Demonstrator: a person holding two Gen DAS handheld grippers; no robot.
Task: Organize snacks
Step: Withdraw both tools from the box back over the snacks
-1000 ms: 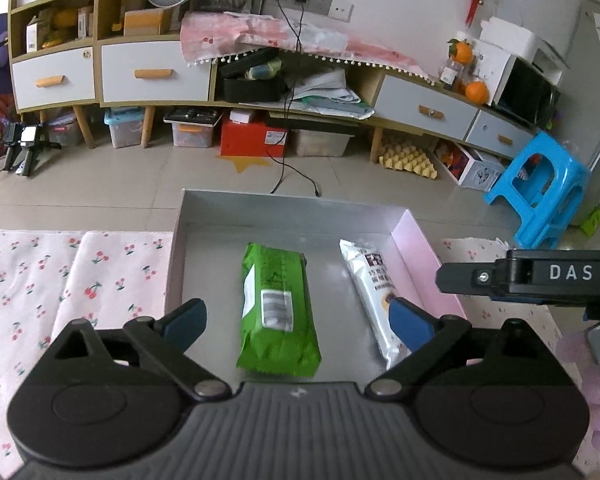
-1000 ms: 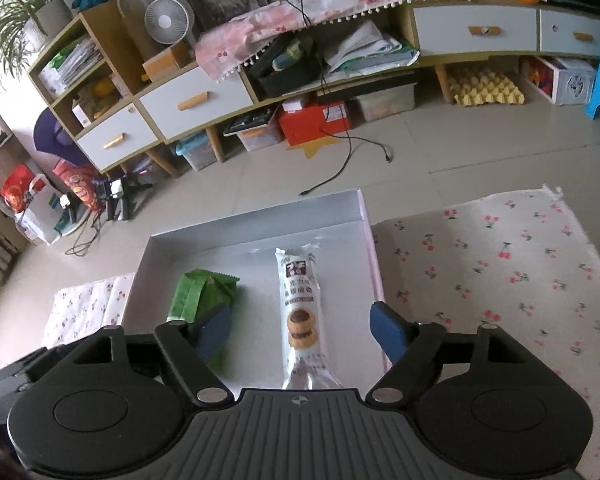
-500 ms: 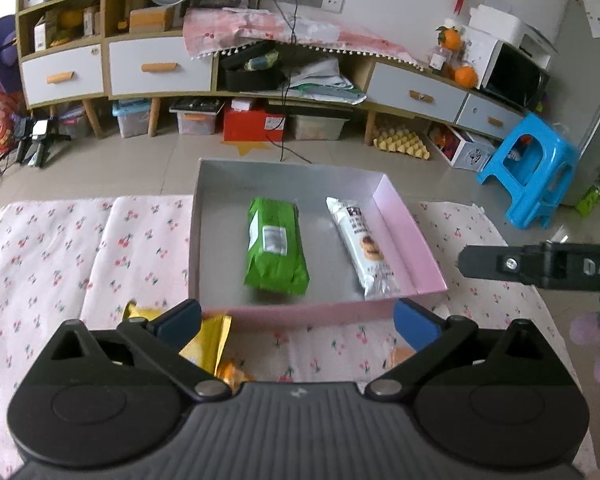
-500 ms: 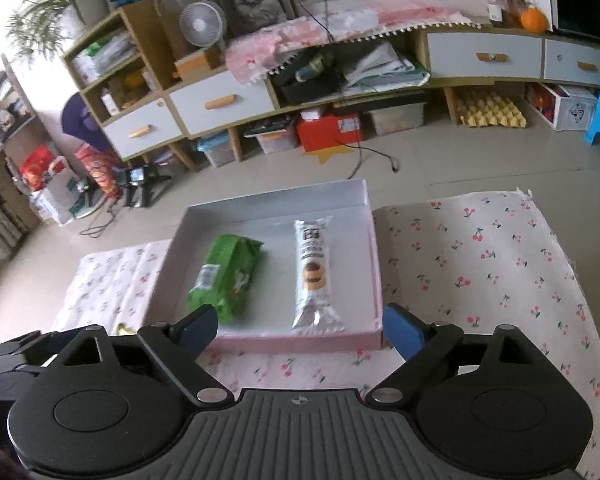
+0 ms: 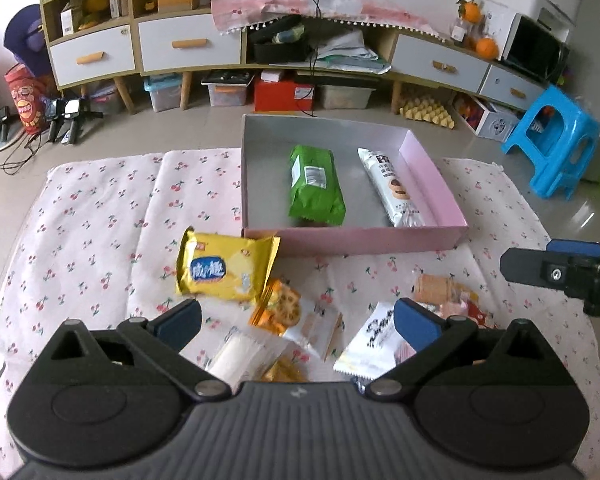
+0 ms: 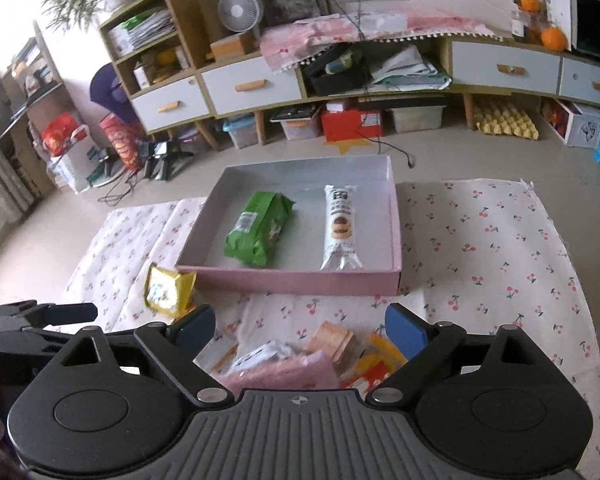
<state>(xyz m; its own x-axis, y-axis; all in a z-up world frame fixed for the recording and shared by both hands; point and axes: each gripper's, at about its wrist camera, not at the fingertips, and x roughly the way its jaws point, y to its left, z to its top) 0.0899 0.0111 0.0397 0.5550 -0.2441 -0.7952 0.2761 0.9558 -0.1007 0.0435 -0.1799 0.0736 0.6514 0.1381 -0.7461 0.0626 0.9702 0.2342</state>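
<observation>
1. Left wrist view: the left gripper (image 5: pixel 296 322) hangs with its fingers spread wide and nothing between the pads, above loose snacks at the near edge of the cherry-print cloth (image 5: pixel 100 216).
2. Same view: the pink box (image 5: pixel 356 240) sits at the cloth's far edge. Inside it, the green packet (image 5: pixel 316 192) lies left of centre and the white biscuit pack (image 5: pixel 392 188) lies along the right wall. Both have their long axes running from the near wall to the far wall, roughly parallel and apart.
3. Same view: the yellow packet (image 5: pixel 226 266) lies just outside the box's near left corner, long axis across the cloth.
4. Right wrist view: the right gripper (image 6: pixel 300 330) has just been opening; its fingers stand released with nothing clasped, over a pile of wrappers.
5. Same view: the green packet (image 6: pixel 258 228) leans slightly towards the far right, and the white biscuit pack (image 6: pixel 340 228) points straight at the far wall.
</observation>
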